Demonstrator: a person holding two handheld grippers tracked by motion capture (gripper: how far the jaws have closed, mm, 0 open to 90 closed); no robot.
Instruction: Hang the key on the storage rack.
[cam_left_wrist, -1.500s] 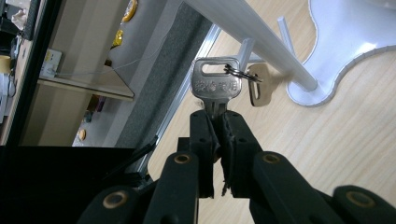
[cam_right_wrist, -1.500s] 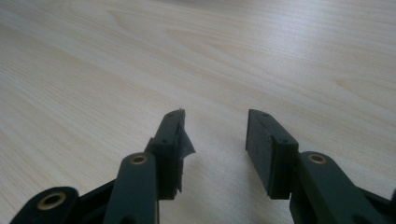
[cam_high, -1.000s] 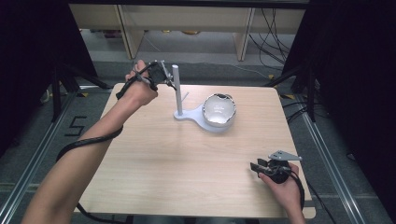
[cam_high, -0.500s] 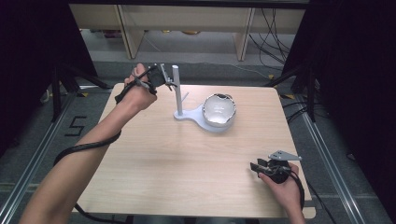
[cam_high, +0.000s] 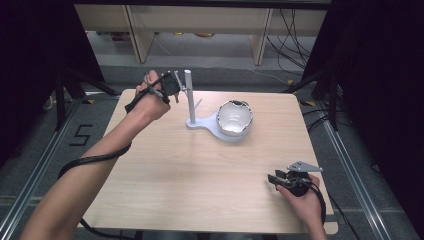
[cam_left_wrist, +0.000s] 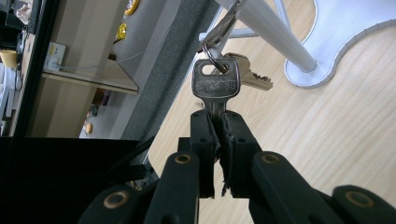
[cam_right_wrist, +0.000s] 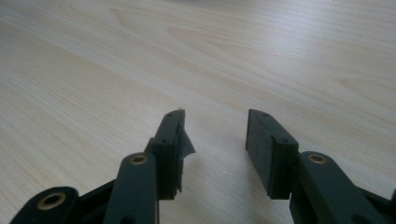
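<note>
My left gripper (cam_left_wrist: 217, 115) is shut on the blade of a silver key (cam_left_wrist: 215, 84). The key's ring (cam_left_wrist: 219, 44) hangs on a side peg of the grey post (cam_left_wrist: 268, 30), with a second key (cam_left_wrist: 250, 74) behind it. In the high view the left gripper (cam_high: 172, 85) sits just left of the post's top (cam_high: 189, 80), at the table's far left. The post rises from a white stand (cam_high: 202, 122) whose round end carries a shiny metal bowl (cam_high: 234, 117). My right gripper (cam_high: 272, 178) rests open near the front right corner, its jaws (cam_right_wrist: 215, 135) apart over bare wood.
The wooden table (cam_high: 200, 175) has open room across its middle and front left. A black cable (cam_high: 92, 161) trails from the left forearm off the left edge. Shelving (cam_high: 200, 25) and dark frames stand beyond the far edge.
The left hand and gripper have shifted slightly at the post's top. The right gripper has stayed still.
</note>
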